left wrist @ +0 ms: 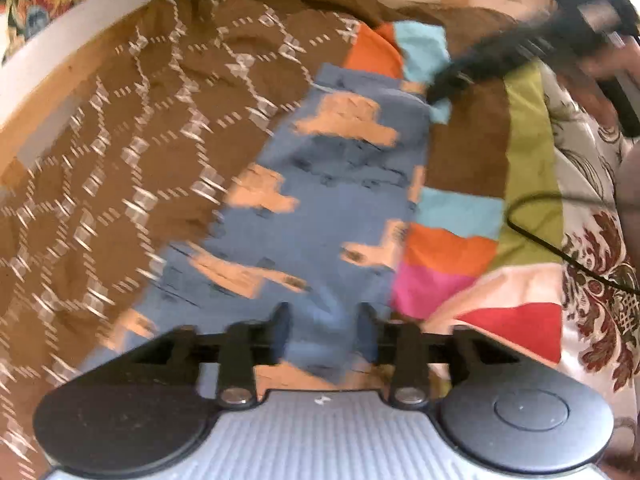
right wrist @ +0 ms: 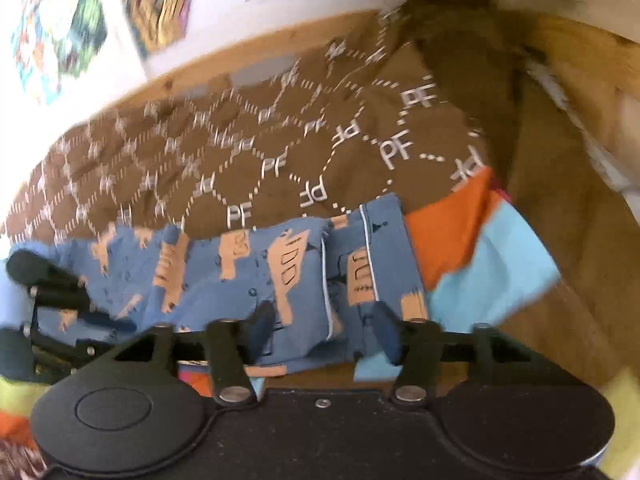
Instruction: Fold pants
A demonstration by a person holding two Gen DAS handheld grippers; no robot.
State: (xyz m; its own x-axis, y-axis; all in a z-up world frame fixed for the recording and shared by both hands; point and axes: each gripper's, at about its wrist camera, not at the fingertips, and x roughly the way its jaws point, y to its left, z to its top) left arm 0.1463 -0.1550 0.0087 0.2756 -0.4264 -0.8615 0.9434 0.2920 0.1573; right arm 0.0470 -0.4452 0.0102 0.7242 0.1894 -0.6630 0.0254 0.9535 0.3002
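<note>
Left claw (left wrist: 324,332) is seen w/ fingers apart, blue pants (left wrist: 340,184) bunched between them. Right claw (right wrist: 324,328) is likewise spread around pants' other end. Brown PF-print blanket (right wrist: 280,152) is spread beyond, colour-block quilt (left wrist: 452,248) right of left claw.

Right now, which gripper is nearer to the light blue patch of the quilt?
Right. The right gripper is at the pants' end beside the light blue patch. The left gripper is at the pants' opposite end, far from that patch.

Motion blur smears the brown blanket's (left wrist: 120,140) print; the pants' (left wrist: 320,208) near end hides behind the left tongs (left wrist: 324,336).
</note>
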